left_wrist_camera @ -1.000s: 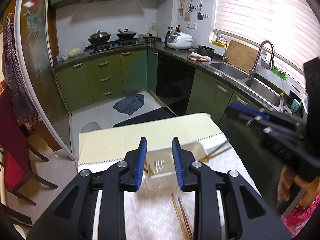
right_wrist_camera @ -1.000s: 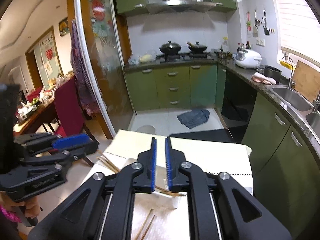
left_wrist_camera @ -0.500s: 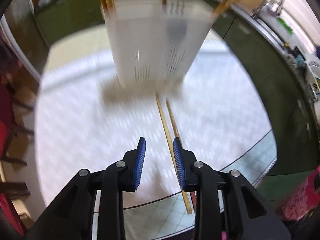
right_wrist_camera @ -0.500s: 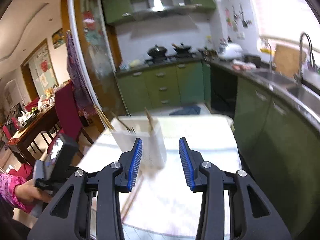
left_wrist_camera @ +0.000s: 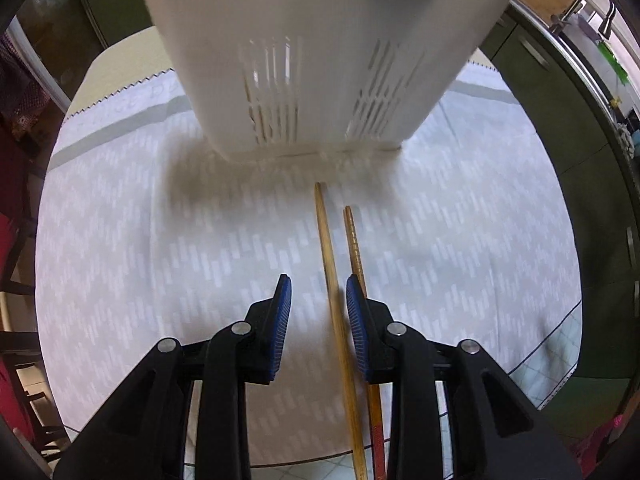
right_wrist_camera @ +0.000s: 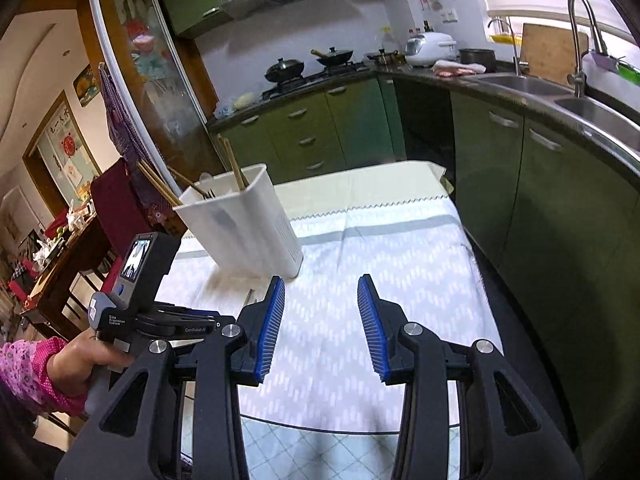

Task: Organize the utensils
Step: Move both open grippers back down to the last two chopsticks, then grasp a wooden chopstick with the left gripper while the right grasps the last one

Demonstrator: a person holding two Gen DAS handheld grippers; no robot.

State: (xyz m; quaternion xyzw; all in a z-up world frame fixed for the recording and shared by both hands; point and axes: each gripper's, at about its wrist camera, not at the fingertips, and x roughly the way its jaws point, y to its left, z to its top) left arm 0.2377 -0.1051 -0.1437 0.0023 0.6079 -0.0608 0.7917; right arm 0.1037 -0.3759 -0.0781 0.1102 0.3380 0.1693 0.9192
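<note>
Here two slim wooden chopsticks (left_wrist_camera: pixel 326 256) lie before a slotted white plastic holder (left_wrist_camera: pixel 320 60).

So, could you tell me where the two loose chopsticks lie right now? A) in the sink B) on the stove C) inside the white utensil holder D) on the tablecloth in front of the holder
D: both loose chopsticks lie flat on the tablecloth, just short of the white utensil holder.

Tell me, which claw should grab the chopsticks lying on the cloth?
The left claw, probably. It points down at the two chopsticks, one lying between its open fingers. The right claw hangs open over bare tablecloth, off to the side of the white utensil holder.
</note>
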